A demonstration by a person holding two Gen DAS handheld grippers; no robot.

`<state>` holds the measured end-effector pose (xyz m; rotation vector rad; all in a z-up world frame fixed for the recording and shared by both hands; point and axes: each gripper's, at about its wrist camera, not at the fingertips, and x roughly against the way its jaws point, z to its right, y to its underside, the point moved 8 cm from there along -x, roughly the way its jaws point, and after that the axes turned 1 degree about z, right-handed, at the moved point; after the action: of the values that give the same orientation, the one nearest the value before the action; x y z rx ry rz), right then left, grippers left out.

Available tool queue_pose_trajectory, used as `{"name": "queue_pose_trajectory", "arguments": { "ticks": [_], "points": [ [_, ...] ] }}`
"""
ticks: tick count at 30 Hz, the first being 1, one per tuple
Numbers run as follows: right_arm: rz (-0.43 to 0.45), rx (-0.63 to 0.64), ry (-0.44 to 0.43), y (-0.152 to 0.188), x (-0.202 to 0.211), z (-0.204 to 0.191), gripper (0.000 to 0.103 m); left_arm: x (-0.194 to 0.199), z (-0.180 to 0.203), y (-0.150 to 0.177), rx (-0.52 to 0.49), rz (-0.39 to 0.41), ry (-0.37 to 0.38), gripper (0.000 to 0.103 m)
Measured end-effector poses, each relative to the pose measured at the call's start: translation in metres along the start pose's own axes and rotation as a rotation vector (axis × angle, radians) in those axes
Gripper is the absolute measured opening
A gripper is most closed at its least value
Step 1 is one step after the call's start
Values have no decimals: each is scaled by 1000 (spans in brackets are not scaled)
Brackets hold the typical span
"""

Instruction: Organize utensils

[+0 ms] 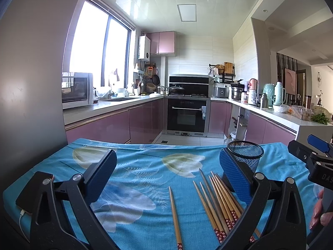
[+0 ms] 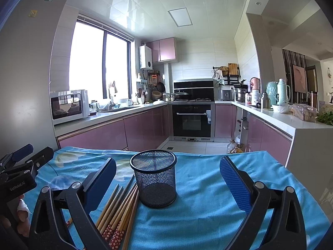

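Note:
A bundle of several wooden chopsticks (image 1: 218, 200) with red flowered ends lies on the blue floral tablecloth (image 1: 141, 166), and one single chopstick (image 1: 174, 214) lies apart to its left. An empty black mesh cup (image 1: 247, 156) stands upright just beyond the bundle. My left gripper (image 1: 168, 173) is open above the cloth, holding nothing, its right finger (image 1: 235, 175) over the bundle. In the right wrist view my right gripper (image 2: 168, 183) is open, and the mesh cup (image 2: 155, 179) stands between its fingers, untouched. The chopsticks (image 2: 118, 208) lie beside the left finger (image 2: 102, 183).
The table's far edge (image 2: 187, 153) drops to a tiled kitchen floor. A grey fridge wall (image 1: 31, 83) rises at the left, and a white counter end (image 2: 308, 137) stands at the right. Each view shows the other gripper (image 1: 310, 148) (image 2: 33, 154) at its edge, with a hand (image 1: 318, 214).

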<state>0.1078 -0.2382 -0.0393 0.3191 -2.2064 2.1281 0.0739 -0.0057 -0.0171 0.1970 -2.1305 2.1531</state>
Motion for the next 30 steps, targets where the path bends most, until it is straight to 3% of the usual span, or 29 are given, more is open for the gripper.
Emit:
{"name": "queue_pose_trajectory", "arguments": {
  "ticks": [30],
  "points": [
    [-17,-6,-9,5,2,0,96,-2,2,4,0,-28,4,97]
  ]
}}
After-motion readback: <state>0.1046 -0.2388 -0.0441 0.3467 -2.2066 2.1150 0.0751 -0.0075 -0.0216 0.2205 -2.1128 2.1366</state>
